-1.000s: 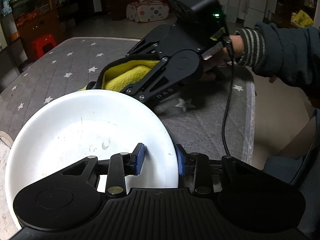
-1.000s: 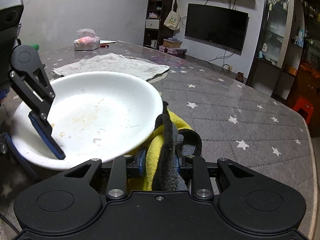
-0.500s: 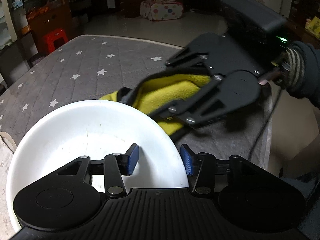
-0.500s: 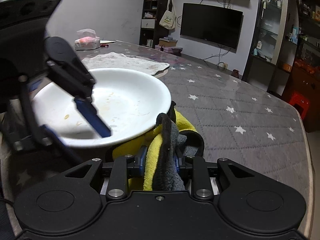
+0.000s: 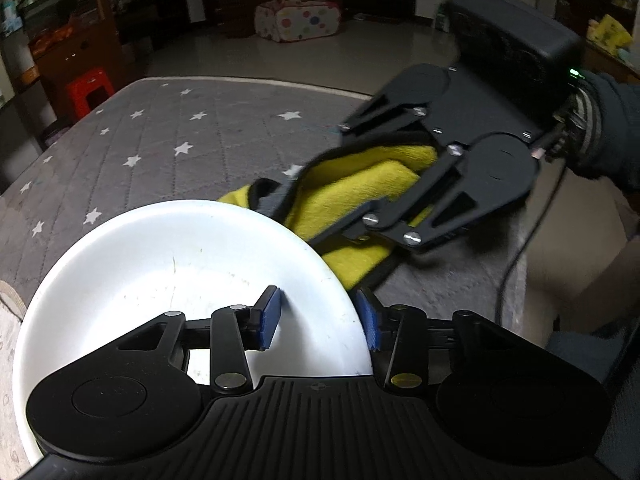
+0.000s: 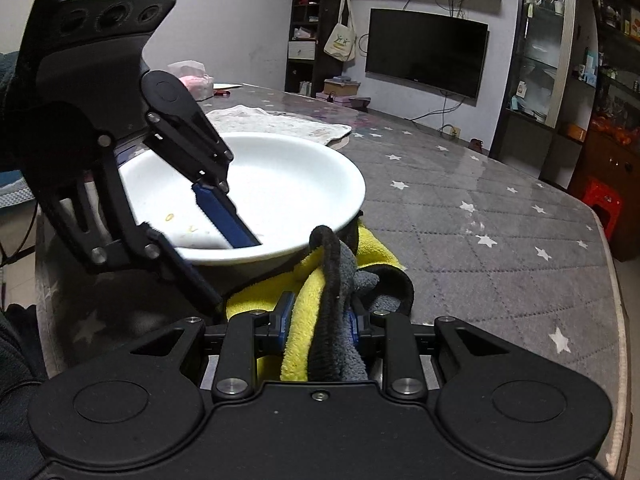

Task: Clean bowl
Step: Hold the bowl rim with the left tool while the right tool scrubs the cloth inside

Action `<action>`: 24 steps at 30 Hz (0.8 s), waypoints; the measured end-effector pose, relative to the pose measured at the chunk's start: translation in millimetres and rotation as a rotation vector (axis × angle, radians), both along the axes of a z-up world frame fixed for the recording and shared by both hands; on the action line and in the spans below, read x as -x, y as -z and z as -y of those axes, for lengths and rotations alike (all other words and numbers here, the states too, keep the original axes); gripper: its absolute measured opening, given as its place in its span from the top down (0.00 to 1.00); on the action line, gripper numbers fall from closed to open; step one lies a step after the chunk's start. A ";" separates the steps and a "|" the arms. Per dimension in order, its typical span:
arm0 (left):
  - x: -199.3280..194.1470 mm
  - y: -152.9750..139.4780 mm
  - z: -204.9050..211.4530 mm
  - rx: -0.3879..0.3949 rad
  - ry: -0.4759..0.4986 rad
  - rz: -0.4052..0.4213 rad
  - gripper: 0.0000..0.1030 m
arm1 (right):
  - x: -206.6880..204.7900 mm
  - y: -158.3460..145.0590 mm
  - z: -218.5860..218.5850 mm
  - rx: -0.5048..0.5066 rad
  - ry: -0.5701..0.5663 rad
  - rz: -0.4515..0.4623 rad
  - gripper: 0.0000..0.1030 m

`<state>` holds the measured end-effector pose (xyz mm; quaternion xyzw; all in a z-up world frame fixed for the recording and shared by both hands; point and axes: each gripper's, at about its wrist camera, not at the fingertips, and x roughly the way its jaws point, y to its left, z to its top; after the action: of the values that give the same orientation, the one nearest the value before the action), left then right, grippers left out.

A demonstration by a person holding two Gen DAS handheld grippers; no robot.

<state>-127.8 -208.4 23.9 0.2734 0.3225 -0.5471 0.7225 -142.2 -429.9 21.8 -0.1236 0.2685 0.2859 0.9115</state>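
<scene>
White and shallow, the bowl [image 5: 168, 280] sits on a table [image 6: 460, 216] covered in grey quilted cloth dotted with white stars, its inner surface flecked with small yellowish food marks. The left gripper [image 5: 318, 322] straddles the bowl's near rim, one blue pad [image 5: 269, 322] inside the bowl and the other outside; a gap shows between the inner pad and the wall, so whether the rim is actually pinched cannot be told. The right gripper [image 6: 318, 322] is clamped on a folded yellow-and-grey cleaning cloth [image 6: 316, 320], which hangs just beside the bowl's edge, touching or nearly touching its outer wall. A dark sleeve with a striped cuff [image 5: 600, 128] appears behind the right gripper in the left wrist view.
</scene>
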 end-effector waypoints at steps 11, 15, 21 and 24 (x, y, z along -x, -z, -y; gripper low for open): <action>16.6 -2.3 -24.6 -0.001 0.048 -0.010 0.62 | -31.6 0.7 -5.8 0.012 -0.028 0.005 0.72; 23.1 -3.1 -34.8 0.000 0.049 -0.016 0.62 | -43.2 0.0 -8.5 0.025 -0.034 0.009 0.72; 32.8 -3.8 -48.6 0.004 0.042 -0.025 0.63 | -58.6 0.4 -6.6 0.022 -0.030 0.005 0.72; 36.8 -2.5 -51.5 0.012 0.017 -0.032 0.63 | -59.7 0.7 -5.3 0.015 -0.024 0.000 0.72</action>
<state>-164.6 -157.0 26.3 0.2629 0.3284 -0.5594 0.7142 -82.5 -424.6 21.1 -0.1337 0.2690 0.2947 0.9071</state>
